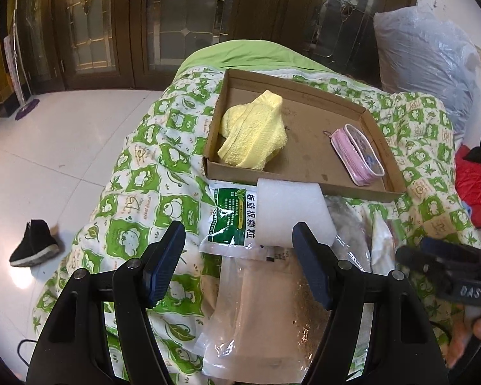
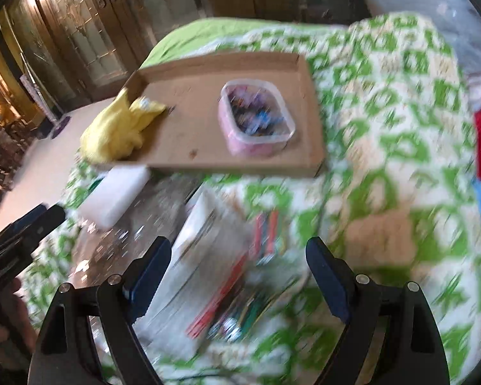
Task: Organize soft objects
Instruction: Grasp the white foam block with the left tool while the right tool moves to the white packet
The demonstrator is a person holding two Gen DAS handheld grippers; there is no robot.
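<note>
Two soft things already lie inside the shallow brown cardboard tray (image 1: 381, 157) that rests on the green-and-white patterned quilt (image 1: 138, 166): a crumpled yellow terry towel (image 1: 253, 134) toward its left wall and a pink zip pouch with a clear printed face (image 1: 359, 157) toward its right wall, which suggests the tray serves as the collecting place. Just in front of the tray's near wall sits a white foam block (image 1: 291, 211), lying partly on a green-and-white printed sachet (image 1: 231, 221), with clear plastic bags (image 1: 256, 314) nearer the camera; these look like the items not yet sorted. The left gripper (image 1: 237, 243) hangs in front of the tray, its fingers spread wide and holding nothing, lined up with the foam block, probably as the next pick. The right gripper (image 2: 237, 256) is likewise spread wide and empty, above a blurred white packet with coloured stripes (image 2: 215, 272) that lies on the quilt in front of the tray.
</note>
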